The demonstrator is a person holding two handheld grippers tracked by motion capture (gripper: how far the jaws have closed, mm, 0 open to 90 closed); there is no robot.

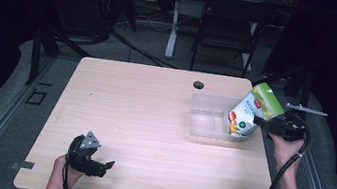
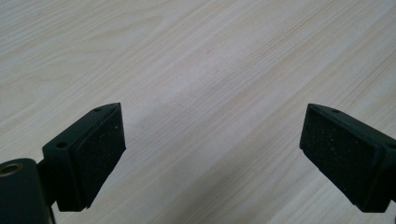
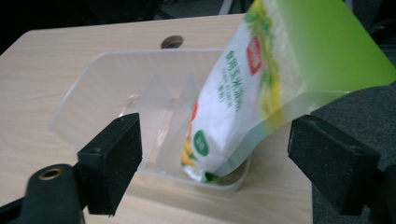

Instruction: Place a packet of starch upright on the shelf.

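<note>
My right tool, jaws wide and empty, sits just right of the pouch leaning tilted in the bin.

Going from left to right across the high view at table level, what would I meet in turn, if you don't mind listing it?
Left gripper at the near left, open over bare wood → cable hole → clear plastic bin → green and white snack bag leaning in the bin's right end → right gripper, open beside the bag.
</note>
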